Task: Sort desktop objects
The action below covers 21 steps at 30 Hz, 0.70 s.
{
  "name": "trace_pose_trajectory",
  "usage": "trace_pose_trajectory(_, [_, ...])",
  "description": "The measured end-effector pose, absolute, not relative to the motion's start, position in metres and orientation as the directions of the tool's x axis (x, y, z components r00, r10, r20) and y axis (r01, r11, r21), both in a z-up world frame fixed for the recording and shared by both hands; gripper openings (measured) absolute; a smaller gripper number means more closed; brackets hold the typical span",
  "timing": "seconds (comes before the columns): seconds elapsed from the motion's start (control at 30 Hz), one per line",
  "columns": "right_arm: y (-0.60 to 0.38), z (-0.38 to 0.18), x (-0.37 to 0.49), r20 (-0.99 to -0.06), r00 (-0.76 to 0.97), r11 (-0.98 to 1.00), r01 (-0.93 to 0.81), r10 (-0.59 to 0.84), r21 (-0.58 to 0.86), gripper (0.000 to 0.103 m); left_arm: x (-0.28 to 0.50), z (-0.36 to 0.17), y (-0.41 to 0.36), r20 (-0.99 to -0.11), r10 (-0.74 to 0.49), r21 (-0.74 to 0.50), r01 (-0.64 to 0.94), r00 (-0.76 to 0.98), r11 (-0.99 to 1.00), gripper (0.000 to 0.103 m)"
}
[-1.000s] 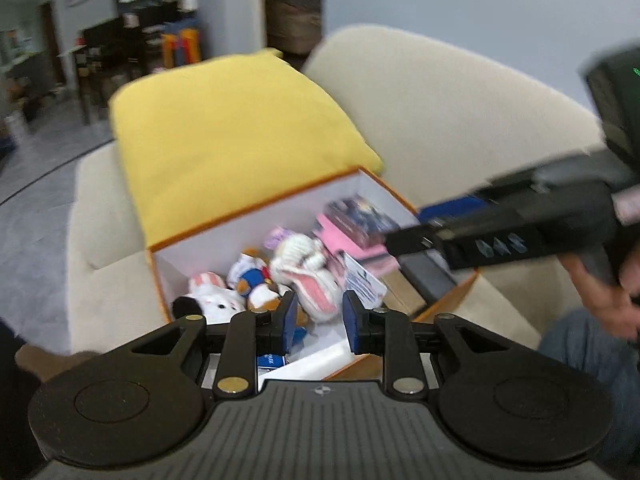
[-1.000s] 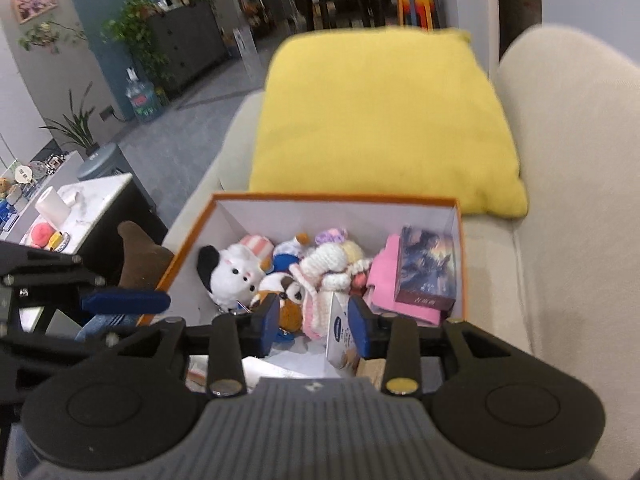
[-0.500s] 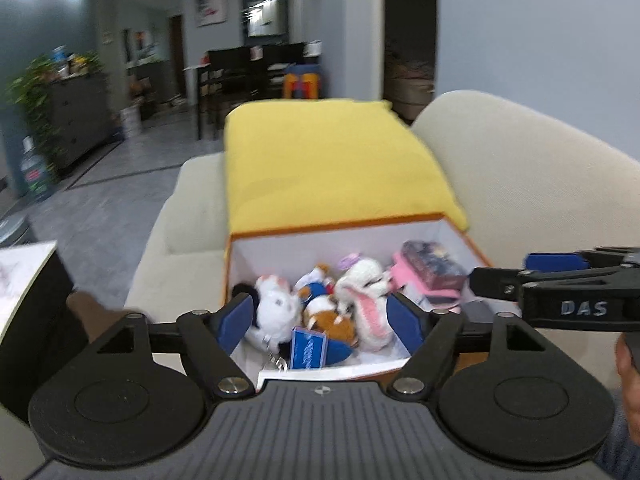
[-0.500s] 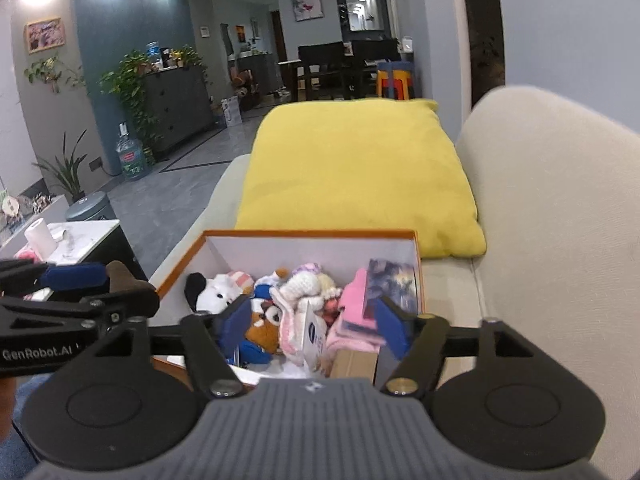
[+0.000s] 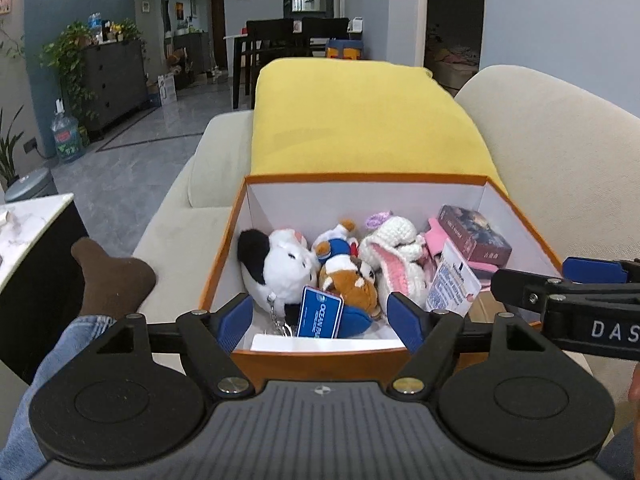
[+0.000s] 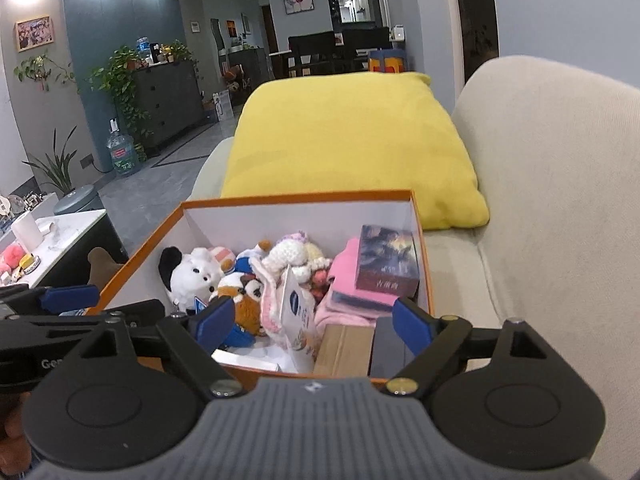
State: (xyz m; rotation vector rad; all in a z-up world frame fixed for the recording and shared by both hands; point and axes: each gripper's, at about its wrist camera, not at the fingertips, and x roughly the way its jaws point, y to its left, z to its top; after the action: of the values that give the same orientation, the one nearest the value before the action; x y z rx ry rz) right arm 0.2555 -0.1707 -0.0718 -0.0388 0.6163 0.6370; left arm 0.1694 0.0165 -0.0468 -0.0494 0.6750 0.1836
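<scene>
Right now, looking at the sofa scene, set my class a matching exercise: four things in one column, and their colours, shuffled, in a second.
Things:
1. cushion
2. box rim
3. sock
4. crocheted rabbit's ear

Colours:
A. brown
B. pink
C. yellow
D. orange

Pairs: 1-C, 2-D, 3-A, 4-B
</scene>
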Motion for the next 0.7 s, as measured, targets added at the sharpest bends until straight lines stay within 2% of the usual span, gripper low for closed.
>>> trace_pose_trajectory(0.23, [-0.167,-0.082,0.252,-0.557,0.641,0.814,-0.569,0.528,0.116,0.089,0.173,-0.06,0.013,-0.65,0.16,0.023,-0.192,0.743,0.981,0.087])
trace_pose_trajectory(0.47, [-0.163,-0.092,0.257,-0.608,0.604,0.816,-0.562,0.515,0.134,0.089,0.173,-0.065,0.012,-0.643,0.178,0.024,-0.213,0.745,0.977,0.088])
trace_pose_trajectory(0.7, [-0.162,-0.095,0.258,-0.614,0.611,0.824,-0.553,0.499,0.119,0.089,0.175,-0.066,0.013,-0.645,0.173,0.014,-0.214,0.745,0.977,0.088])
